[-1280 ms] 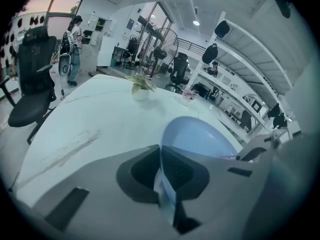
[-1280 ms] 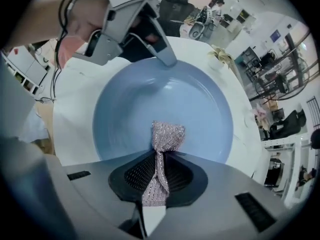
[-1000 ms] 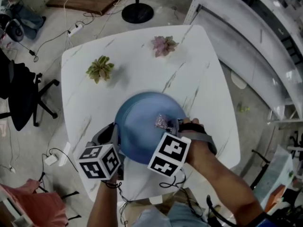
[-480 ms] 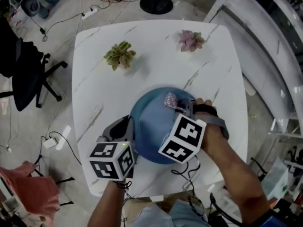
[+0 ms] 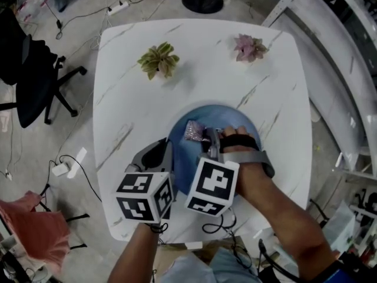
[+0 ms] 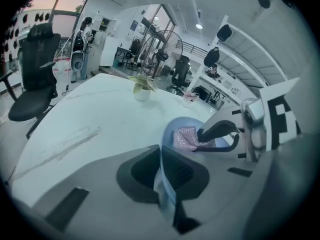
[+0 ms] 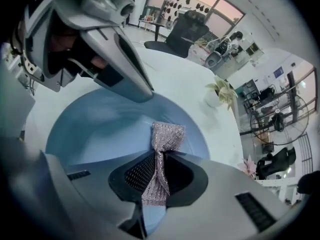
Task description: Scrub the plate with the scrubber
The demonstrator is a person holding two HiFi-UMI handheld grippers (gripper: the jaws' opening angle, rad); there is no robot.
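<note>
A blue plate [image 5: 232,121] lies on the white marble table [image 5: 135,108]. My left gripper [image 5: 169,158] is shut on the plate's near-left rim; in the left gripper view the rim [image 6: 163,181] runs edge-on between the jaws. My right gripper [image 5: 205,140] is shut on a pinkish mesh scrubber [image 5: 192,131], which presses on the plate's left part. In the right gripper view the scrubber [image 7: 166,139] fans out from my right gripper [image 7: 157,176] onto the plate [image 7: 100,129]. The left gripper view shows the scrubber [image 6: 186,138] inside the plate.
A green potted plant [image 5: 158,59] and a pink one [image 5: 250,47] stand at the table's far side. A black office chair [image 5: 29,78] is left of the table. Cables and a round stand base [image 5: 202,0] lie on the floor. Shelving runs along the right.
The right gripper has swept the scrubber across the plate, from its right-hand part to its far edge and then leftward. The left gripper has kept its hold on the rim.
</note>
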